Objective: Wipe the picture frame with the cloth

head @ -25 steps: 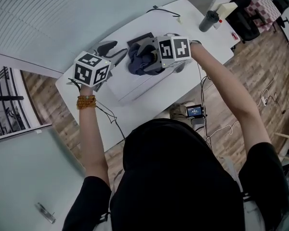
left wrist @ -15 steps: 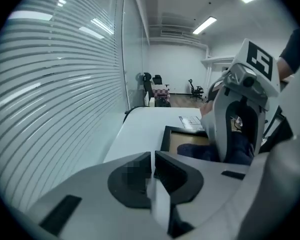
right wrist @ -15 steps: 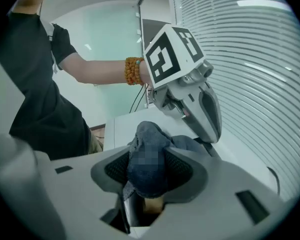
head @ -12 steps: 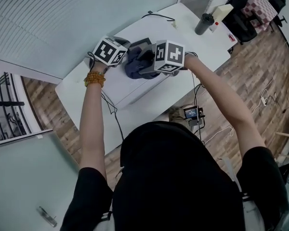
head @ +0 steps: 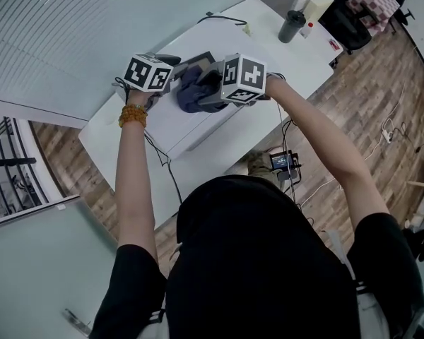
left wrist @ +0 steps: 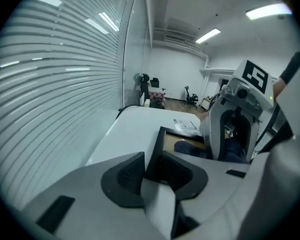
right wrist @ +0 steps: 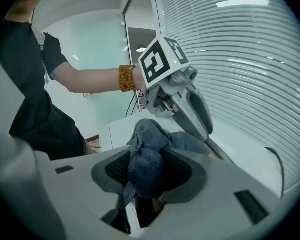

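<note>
The picture frame (head: 200, 57), dark-edged, lies on the white table (head: 283, 58). My left gripper (head: 171, 66) is at its left corner. In the left gripper view the black frame edge (left wrist: 162, 139) sits between the pads of the left gripper (left wrist: 152, 171), touching both while the jaws are opening. A blue cloth (head: 191, 94) is bunched on the frame under my right gripper (head: 206, 94). In the right gripper view the cloth (right wrist: 145, 154) fills the jaws of the right gripper (right wrist: 147, 171), which are closing on it.
A dark tumbler (head: 291, 25) and a pale box (head: 316, 7) stand at the table's far right end. A cable (head: 222, 18) lies along the back edge near the blinds. A small device (head: 284, 162) sits on the wooden floor below.
My left gripper moved in from the left to the frame's corner, and its jaws now straddle the frame edge. The right gripper kept its place on the cloth and rolled.
</note>
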{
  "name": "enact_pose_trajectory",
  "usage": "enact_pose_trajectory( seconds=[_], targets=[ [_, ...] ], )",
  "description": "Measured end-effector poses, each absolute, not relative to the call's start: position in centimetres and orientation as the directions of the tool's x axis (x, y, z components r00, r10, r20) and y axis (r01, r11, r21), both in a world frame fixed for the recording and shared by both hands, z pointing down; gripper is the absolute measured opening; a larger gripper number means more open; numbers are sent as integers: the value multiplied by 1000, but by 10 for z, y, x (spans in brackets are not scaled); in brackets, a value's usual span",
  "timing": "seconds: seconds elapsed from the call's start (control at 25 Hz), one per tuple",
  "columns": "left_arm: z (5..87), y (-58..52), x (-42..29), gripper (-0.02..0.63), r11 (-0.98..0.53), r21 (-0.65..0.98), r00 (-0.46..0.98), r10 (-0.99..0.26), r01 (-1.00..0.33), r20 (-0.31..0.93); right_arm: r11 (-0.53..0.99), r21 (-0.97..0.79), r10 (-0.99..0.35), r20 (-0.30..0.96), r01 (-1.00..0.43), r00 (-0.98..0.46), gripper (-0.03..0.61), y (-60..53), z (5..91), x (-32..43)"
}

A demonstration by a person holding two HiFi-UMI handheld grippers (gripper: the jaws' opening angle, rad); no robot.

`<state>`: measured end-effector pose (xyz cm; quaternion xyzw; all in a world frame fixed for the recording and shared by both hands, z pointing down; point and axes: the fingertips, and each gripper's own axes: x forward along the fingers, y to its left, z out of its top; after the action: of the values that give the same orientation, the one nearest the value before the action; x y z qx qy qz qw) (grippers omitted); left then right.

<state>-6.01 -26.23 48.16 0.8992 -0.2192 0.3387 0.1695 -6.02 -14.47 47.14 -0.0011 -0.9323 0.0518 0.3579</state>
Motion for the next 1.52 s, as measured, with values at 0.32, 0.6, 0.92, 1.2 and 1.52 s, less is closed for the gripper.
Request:
enact_pose_trajectory(
  seconds=[0.32,0.6,0.92,1.2,1.52],
  targets=[
    [487,-261,-60,96,-832,159,651,-281,-532,705,994,-74,-4,734,-86,-679,135,-145,473,-55],
    [487,-262,-60,81,-834,146,654,-294,-531,697,971,-99,-70,751,-217,-657,123,-159,478,-24],
    [487,-262,-59,75,-824,142,646,-310,-548,697,895,-138,-197,731,-424,-653,118,-180,479,10],
    [485,-262,-59,72,-822,106,635,-343,-560,693,853,-74,-271,783,-517,-560,114,-196,480,0],
    [485,-261,-60,71,-823,81,629,-361,-562,689,842,-88,-251,809,-533,-531,114,-236,483,-26]
  ],
)
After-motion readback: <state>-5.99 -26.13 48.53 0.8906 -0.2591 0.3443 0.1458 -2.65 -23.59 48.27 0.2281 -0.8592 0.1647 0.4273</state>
